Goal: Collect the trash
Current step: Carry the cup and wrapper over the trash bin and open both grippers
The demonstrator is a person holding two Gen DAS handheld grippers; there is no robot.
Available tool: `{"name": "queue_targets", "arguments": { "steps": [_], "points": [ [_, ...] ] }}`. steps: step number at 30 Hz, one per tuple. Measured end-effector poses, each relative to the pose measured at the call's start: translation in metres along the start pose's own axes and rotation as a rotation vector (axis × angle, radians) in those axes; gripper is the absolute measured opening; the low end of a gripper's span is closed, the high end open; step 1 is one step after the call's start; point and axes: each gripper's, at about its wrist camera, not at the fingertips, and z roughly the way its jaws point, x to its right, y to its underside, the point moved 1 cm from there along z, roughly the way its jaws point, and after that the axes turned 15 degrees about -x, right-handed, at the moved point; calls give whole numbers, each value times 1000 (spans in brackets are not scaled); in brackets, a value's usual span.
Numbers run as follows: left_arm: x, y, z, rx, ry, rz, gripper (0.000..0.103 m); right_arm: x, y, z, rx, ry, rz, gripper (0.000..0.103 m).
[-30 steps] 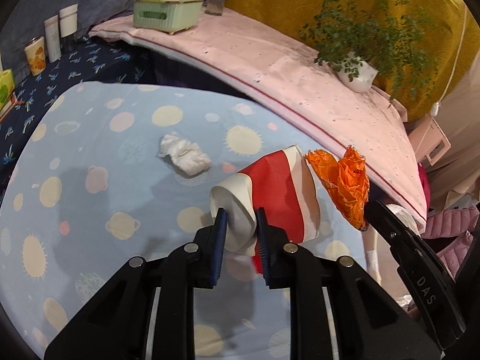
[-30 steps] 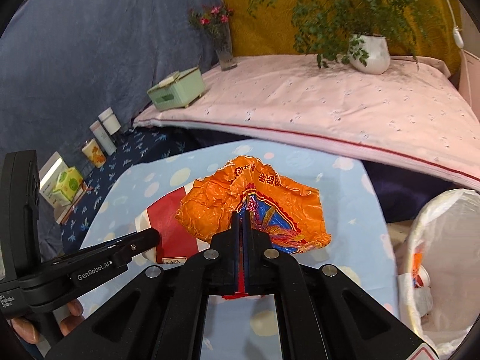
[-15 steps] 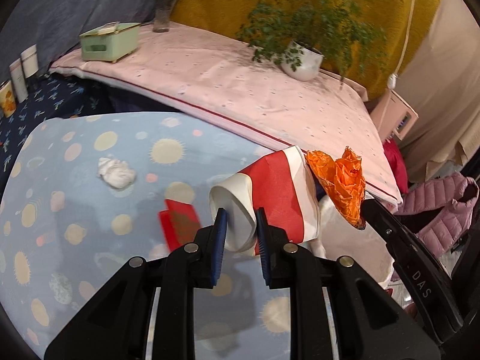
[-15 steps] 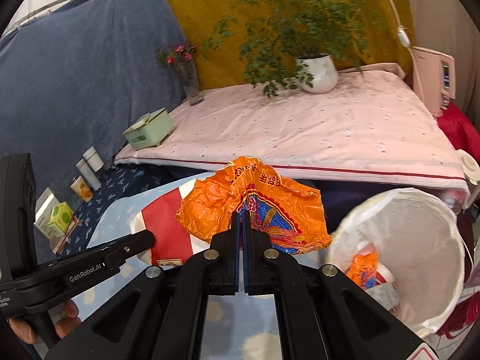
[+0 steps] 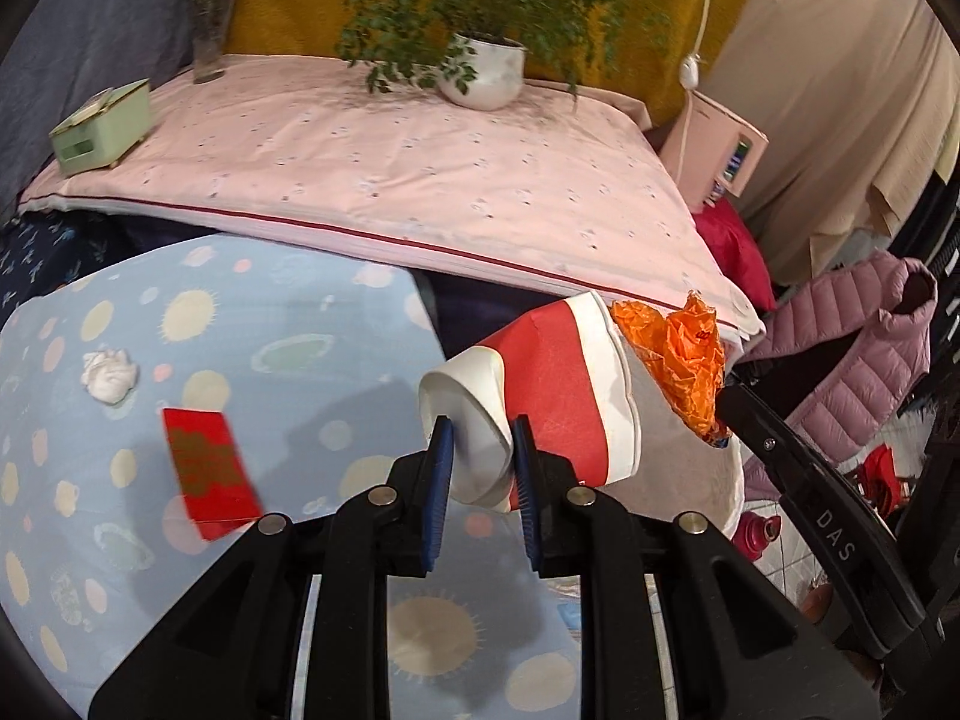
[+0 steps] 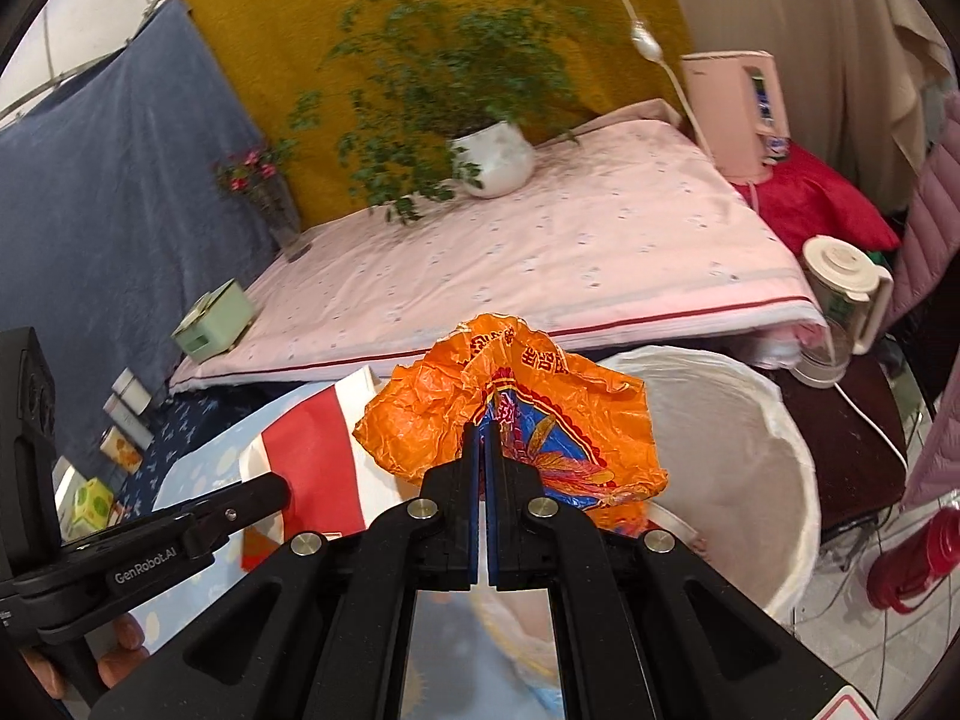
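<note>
Left wrist view: the scene has swung leftward since a second ago, the table [image 5: 252, 312] sliding left and the bin [image 5: 678, 450] rising behind the load, so the carry is judged near its end; a red packet [image 5: 210, 471] and a tissue wad [image 5: 110, 375] lie on the cloth at left, well apart from the claws, and remain to be gathered; the left gripper [image 5: 478, 456] is part-closed, its blue pads pinching the crushed base of the red-and-white cup [image 5: 543, 399], held on its side above the table's right edge; the orange wrapper [image 5: 684, 354] hangs just right of the cup.

Right wrist view: the bin [image 6: 774, 456], earlier at the far right edge, now fills the right of frame beneath the wrapper [image 6: 510, 408]; release seems the next step; the right gripper [image 6: 480, 441] is pressed almost together, nipping the wrapper's lower fold; the cup [image 6: 315, 462] sits just left.
</note>
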Motion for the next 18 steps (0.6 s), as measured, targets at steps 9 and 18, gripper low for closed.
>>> {"name": "queue_targets", "arguments": {
  "steps": [9,18],
  "points": [
    [39,-9,29,-41,-7,66,21,48,3,5,-17,19,90,7],
    [45,-10,39,-48,-39,73,43,61,1,8,-13,43,124,28]
  ]
}}
